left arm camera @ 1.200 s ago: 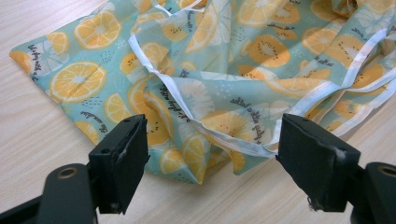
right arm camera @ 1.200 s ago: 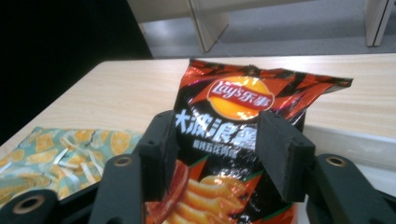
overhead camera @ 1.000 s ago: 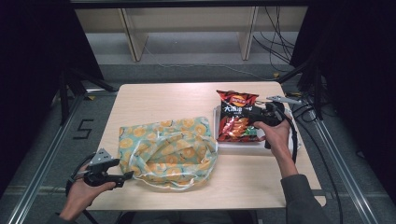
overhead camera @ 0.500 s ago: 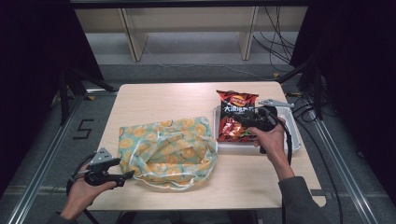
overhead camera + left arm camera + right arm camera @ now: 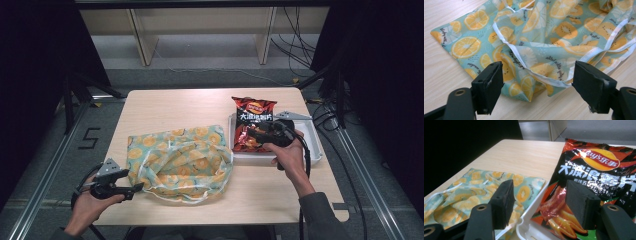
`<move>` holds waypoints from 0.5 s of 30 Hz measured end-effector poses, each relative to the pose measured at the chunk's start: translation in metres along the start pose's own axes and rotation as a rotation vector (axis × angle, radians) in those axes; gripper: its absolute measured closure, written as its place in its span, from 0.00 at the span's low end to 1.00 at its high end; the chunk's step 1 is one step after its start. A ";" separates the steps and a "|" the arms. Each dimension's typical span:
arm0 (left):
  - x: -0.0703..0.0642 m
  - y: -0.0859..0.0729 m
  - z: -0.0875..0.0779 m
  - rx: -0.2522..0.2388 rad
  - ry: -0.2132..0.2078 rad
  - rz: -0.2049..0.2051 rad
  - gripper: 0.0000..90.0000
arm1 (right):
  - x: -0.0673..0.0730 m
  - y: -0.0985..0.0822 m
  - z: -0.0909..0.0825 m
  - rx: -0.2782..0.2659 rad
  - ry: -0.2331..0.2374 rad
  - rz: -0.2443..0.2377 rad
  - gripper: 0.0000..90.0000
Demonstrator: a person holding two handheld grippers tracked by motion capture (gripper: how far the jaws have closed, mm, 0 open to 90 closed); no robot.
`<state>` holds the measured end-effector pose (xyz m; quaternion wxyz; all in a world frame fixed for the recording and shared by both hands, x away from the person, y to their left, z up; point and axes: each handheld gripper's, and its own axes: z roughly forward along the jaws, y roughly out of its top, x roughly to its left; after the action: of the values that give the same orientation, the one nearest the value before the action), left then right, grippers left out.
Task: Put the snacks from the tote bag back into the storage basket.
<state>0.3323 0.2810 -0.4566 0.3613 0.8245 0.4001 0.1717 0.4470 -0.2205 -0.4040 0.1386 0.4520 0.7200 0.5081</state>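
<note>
A cloth bag [image 5: 177, 162] printed with orange slices lies crumpled left of the table's middle. My left gripper [image 5: 131, 182] stands open at its near left corner. In the left gripper view the bag's white-trimmed edge [image 5: 541, 75] lies between the spread jaws of the left gripper [image 5: 537, 75], and the pads do not press it. A red and black chips packet [image 5: 252, 125] lies in a white tray [image 5: 316, 150]. My right gripper [image 5: 251, 135] points left over the packet, open, its jaws having just been opening. The right gripper [image 5: 540, 195] straddles the packet's [image 5: 594, 175] lower left edge and the tray rim [image 5: 529, 230].
The wooden table [image 5: 175, 107] has bare surface behind the bag and along the front edge. Cables trail off the right side. Pale shelving legs [image 5: 142, 40] stand on the floor beyond the table.
My right hand has shifted left across the chips packet, bringing the gripper from the packet's right side to above its lower left part. The left hand and the cloth bag have stayed put.
</note>
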 end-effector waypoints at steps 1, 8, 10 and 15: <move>0.001 0.000 -0.001 0.004 -0.002 -0.002 0.27 | 0.001 -0.001 0.000 0.005 -0.003 0.005 0.45; 0.001 -0.002 -0.002 0.012 -0.004 -0.004 0.27 | 0.007 -0.012 -0.003 0.029 -0.003 -0.004 0.45; 0.001 -0.002 -0.001 0.003 -0.005 -0.005 0.27 | 0.008 -0.016 -0.005 0.035 0.003 -0.019 0.44; 0.000 -0.001 -0.002 0.001 -0.002 -0.014 0.27 | 0.015 -0.024 -0.008 0.046 0.025 -0.018 0.44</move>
<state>0.3303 0.2822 -0.4562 0.3624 0.8221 0.4056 0.1680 0.4214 -0.2154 -0.4173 0.1237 0.4424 0.7371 0.4957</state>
